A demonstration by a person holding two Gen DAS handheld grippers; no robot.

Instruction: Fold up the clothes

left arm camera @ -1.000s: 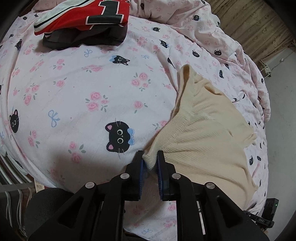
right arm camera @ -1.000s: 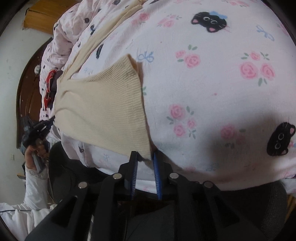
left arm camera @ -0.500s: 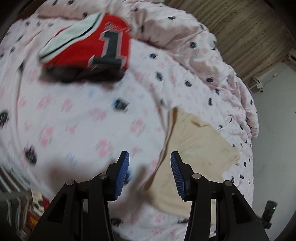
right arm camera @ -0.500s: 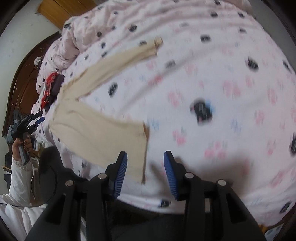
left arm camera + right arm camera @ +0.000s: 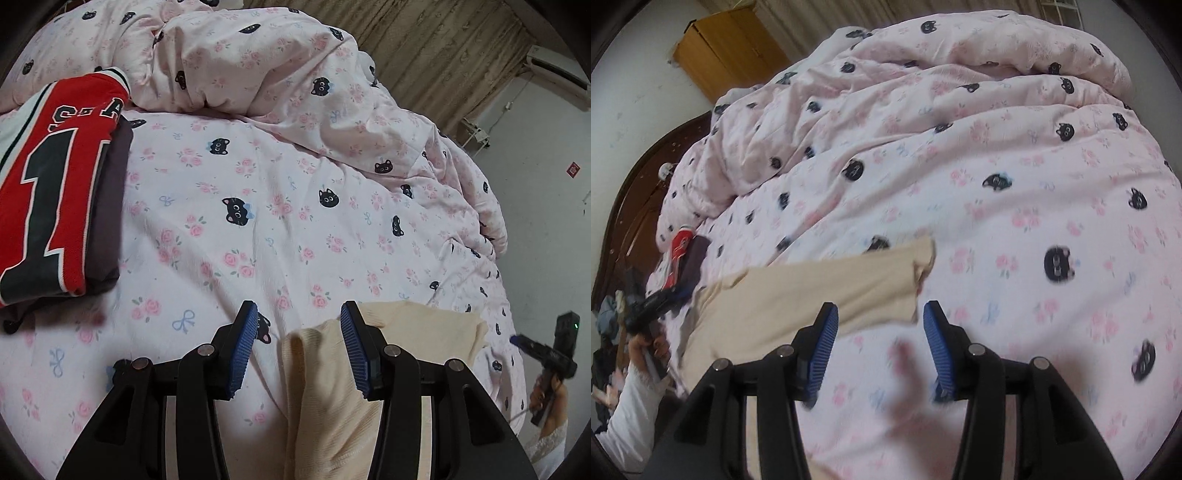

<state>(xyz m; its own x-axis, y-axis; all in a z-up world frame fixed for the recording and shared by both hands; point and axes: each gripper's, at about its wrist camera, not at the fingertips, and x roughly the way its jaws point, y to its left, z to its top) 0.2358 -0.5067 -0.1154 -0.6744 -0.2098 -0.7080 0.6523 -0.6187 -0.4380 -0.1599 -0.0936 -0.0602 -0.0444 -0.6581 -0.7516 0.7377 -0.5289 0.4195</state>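
A cream ribbed garment [image 5: 328, 384] lies flat on the pink cat-print bedspread [image 5: 280, 221], low and right of centre in the left wrist view. My left gripper [image 5: 298, 345] is open above its near edge, holding nothing. In the right wrist view the same cream garment [image 5: 812, 295] stretches left of centre, its far corner folded over. My right gripper [image 5: 880, 345] stands open just past the garment's near edge, over bare bedspread [image 5: 1034, 258]. A folded red jersey with a large "1" [image 5: 55, 192] rests on a dark folded garment [image 5: 110, 206] at the left.
A bunched pink duvet [image 5: 295, 81] is heaped at the back of the bed. A wooden cabinet [image 5: 727, 48] and a dark headboard [image 5: 635, 206] stand at the left in the right wrist view. A person's hand [image 5: 546, 391] shows at the bed's edge.
Both grippers have let go of the cream garment, opened and pulled back and up. The garment now lies flat on the bed.
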